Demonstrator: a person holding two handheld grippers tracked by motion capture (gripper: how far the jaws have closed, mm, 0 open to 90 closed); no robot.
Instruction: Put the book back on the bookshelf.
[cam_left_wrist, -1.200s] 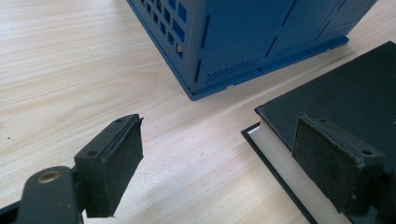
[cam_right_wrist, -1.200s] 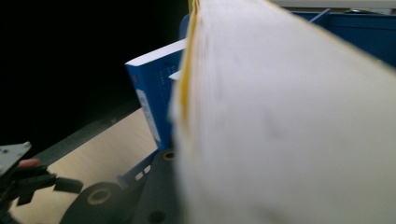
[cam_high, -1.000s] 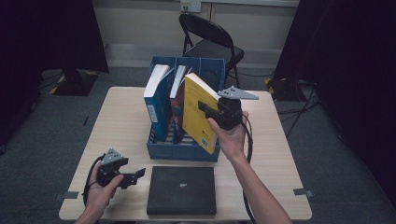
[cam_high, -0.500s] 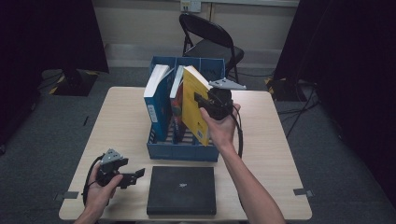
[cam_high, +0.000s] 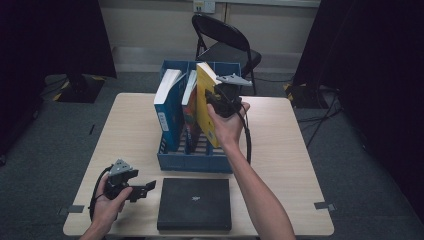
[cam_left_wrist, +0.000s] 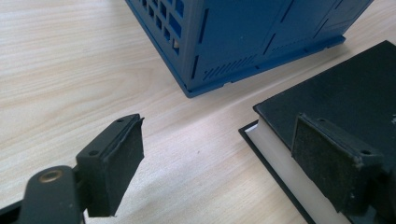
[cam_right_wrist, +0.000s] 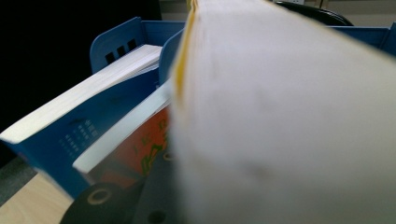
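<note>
No writing could be read with any certainty. The blue book (cam_right_wrist: 70, 140) bore a few rows of small pale characters on its cover, too blurred to make out. The orange book (cam_right_wrist: 144, 154) beside it showed large yellow characters, partly hidden and out of focus. The black book (cam_high: 195, 202) on the table carried a small pale mark, too tiny to read.

Three books (cam_high: 194, 107) stand in the file rack (cam_high: 195, 161) mid-table (cam_high: 285, 150); a closed book (cam_high: 195, 202) lies before it.
</note>
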